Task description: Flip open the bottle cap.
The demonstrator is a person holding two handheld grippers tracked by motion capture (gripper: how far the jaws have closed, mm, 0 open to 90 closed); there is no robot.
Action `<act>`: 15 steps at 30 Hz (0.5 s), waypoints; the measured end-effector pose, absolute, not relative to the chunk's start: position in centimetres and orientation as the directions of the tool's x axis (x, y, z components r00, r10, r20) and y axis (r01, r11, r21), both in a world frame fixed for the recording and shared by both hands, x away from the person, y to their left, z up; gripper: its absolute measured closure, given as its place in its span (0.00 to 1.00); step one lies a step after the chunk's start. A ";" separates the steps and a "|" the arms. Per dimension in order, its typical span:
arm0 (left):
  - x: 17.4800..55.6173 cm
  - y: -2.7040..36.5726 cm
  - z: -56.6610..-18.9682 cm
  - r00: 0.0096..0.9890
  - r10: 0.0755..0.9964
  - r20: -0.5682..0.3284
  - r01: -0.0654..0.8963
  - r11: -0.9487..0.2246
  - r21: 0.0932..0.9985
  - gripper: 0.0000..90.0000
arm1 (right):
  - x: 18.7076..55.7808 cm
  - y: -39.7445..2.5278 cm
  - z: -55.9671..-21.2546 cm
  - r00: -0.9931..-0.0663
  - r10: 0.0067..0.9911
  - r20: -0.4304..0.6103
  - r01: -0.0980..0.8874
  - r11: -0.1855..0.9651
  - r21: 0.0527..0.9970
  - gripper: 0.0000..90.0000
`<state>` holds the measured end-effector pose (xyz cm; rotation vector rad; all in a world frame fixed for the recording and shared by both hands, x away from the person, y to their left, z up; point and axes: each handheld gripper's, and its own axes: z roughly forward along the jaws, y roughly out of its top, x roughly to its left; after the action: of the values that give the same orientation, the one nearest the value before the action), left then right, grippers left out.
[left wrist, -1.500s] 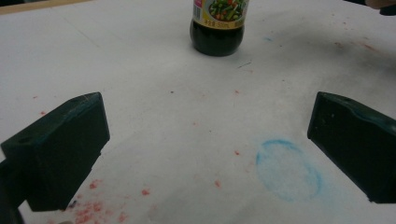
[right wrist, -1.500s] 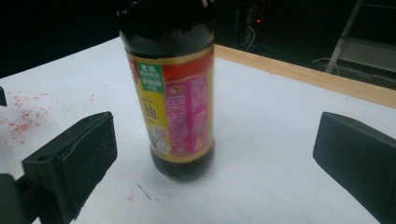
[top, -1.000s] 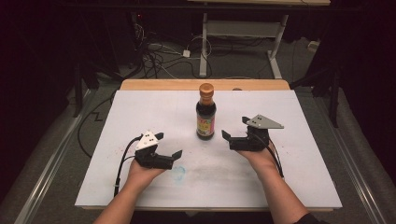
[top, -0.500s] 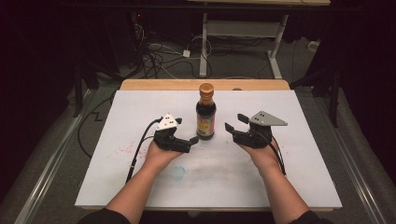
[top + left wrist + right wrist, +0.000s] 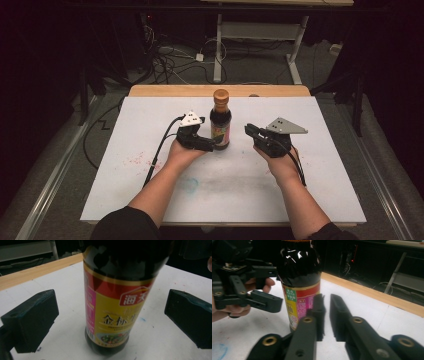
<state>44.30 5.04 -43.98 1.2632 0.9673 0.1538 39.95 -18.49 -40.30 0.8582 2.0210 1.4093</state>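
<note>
Moved in: left gripper, jaws spread around bottle; centre on label before squeezing. Right gripper: nearly closed, empty.

High view overhead facing forward, both gripper views low and close, sharing the bottle.

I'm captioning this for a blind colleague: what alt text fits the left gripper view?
A dark sauce bottle with a red and yellow label stands upright on the white table, between the open jaws of the left claw, neither jaw touching it. A wooden table edge runs behind.
</note>
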 end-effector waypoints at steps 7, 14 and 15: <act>45.1 4.0 -44.0 0.618 0.568 -0.544 0.415 0.352 0.839 0.05 | 40.3 -18.4 -39.7 -0.662 0.748 -0.055 0.204 0.251 0.946 1.00; 45.3 3.5 -44.2 0.629 0.578 -0.520 0.408 0.325 0.854 0.16 | 40.4 -17.9 -38.9 -0.674 0.737 -0.054 0.197 0.250 0.948 1.00; 45.3 3.5 -44.2 0.628 0.577 -0.522 0.411 0.324 0.852 0.17 | 40.5 -17.8 -38.8 -0.677 0.734 -0.056 0.191 0.249 0.949 1.00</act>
<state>45.30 3.50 -44.16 1.2917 0.9539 0.1335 40.54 -17.85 -38.76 0.8394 2.0287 1.4351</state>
